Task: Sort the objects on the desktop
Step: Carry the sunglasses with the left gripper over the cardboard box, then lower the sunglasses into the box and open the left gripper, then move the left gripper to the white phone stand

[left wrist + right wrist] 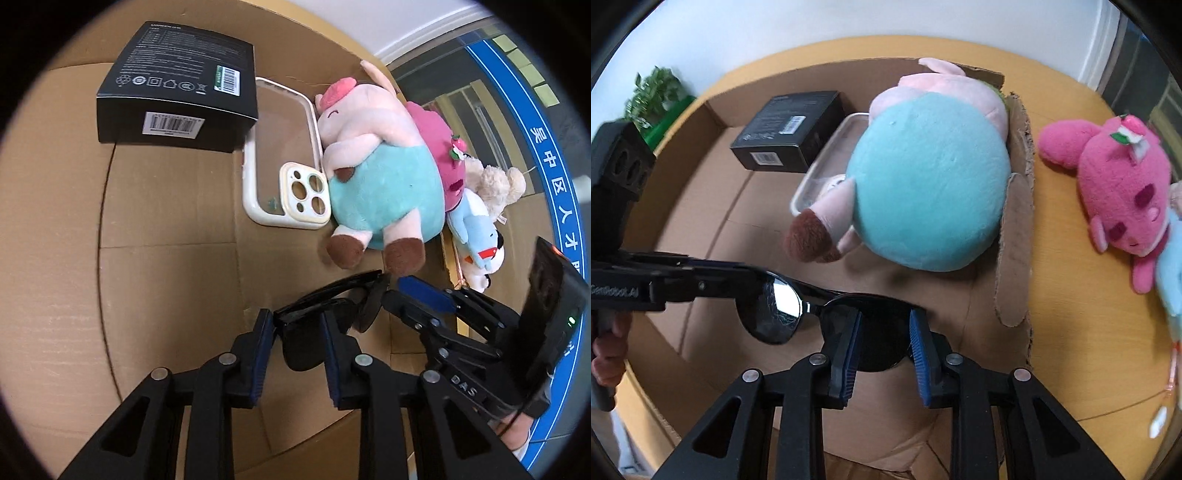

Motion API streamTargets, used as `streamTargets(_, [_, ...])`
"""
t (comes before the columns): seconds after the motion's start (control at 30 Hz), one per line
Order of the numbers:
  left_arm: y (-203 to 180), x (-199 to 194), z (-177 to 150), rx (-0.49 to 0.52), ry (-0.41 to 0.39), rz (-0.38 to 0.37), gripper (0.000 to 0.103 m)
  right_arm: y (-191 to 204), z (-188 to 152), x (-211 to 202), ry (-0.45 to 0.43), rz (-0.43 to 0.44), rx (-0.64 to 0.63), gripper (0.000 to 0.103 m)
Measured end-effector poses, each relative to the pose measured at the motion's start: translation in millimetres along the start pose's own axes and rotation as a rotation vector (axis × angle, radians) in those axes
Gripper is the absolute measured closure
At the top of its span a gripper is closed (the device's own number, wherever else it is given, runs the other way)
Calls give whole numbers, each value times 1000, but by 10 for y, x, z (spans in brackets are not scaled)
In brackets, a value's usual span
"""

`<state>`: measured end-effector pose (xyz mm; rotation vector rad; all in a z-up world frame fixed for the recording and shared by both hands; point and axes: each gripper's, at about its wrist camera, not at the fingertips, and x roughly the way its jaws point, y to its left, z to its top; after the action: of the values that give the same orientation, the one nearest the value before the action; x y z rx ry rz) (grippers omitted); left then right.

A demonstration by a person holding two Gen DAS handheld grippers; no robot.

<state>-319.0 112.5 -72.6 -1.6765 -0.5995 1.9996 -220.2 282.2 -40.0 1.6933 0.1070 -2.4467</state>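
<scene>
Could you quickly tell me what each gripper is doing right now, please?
Left gripper: shut on one lens of the sunglasses.
Right gripper: shut on the other lens.

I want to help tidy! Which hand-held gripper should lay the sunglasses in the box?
Probably left. Both grip the sunglasses, but the left hand-held gripper faces bare floor of the cardboard box, while the right hand-held gripper sits close to the pig plush.

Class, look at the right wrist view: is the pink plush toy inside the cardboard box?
No, the pink plush toy lies on the table outside the cardboard box.
</scene>
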Motion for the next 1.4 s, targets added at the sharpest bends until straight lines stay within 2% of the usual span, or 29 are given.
streamTargets(0.07, [-18, 33, 2, -9, 8, 1, 79, -25, -28, -114, -25, -10, 8, 74])
streamTargets(0.13, [-28, 52, 6, -11, 9, 2, 79, -76, -76, -319, -76, -19, 15, 67])
streamTargets(0.2, [-46, 72, 13, -11, 11, 4, 79, -171, -157, -584, -145, -30, 38, 52])
streamTargets(0.37, [-99, 130, 45, -7, 15, 16, 78, -449, -415, -1133, -277, -3, 135, 43])
streamTargets(0.5, [-99, 146, 118, -15, 0, 31, 77, -532, -609, -1327, -315, 3, 168, 41])
streamTargets(0.7, [-155, 165, 150, -7, -12, 46, 76, -478, -806, -1380, -319, 13, 168, 41])
streamTargets(0.83, [-180, 144, 137, -1, -16, 60, 65, -405, -927, -1360, -310, 36, 174, 40])
streamTargets(0.93, [-188, 15, 89, 5, -36, 52, 65, -302, -989, -1378, -317, 46, 159, 40])
streamTargets(1.0, [-216, -202, 27, 32, -91, 68, 65, -211, -1017, -1435, -339, 45, 136, 36])
streamTargets(1.1, [-327, -776, -215, 141, -262, 145, 64, -11, -1057, -1558, -384, 22, 104, 26])
streamTargets(1.17, [-400, -1235, -485, 205, -375, 194, 53, 142, -1073, -1617, -415, 8, 82, 21])
streamTargets(1.23, [-465, -1706, -823, 254, -507, 245, 31, 295, -1086, -1642, -439, -12, 74, 16])
streamTargets(1.27, [-487, -1906, -997, 279, -572, 276, 26, 381, -1097, -1643, -453, -18, 79, 13])
streamTargets(1.3, [-514, -2127, -1219, 310, -649, 322, 21, 445, -1108, -1640, -462, -16, 86, 12])
streamTargets(1.33, [-529, -2252, -1350, 330, -694, 352, 21, 509, -1115, -1632, -468, -10, 97, 12])
streamTargets(1.4, [-489, -2462, -1594, 362, -743, 416, 21, 654, -1133, -1613, -474, 0, 115, 12])
